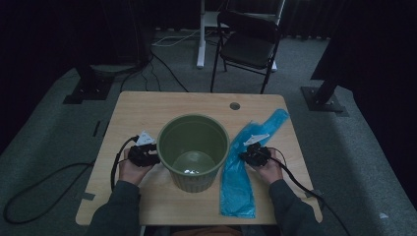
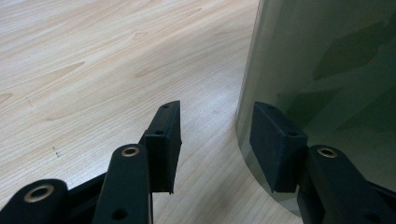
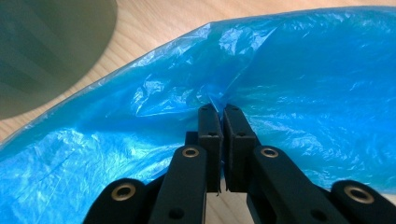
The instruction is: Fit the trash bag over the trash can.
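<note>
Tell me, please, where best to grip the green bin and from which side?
Grip the bin at its rim, from its left, where the open left gripper already straddles the wall. The wall is thin and upright, so one jaw fits inside and one outside.

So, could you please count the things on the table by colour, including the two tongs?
Green: 1, the bin
Blue: 1, the plastic bag
Black: 2, the left tongs beside the bin and the right tongs pinching the bag
Total: 4
</note>
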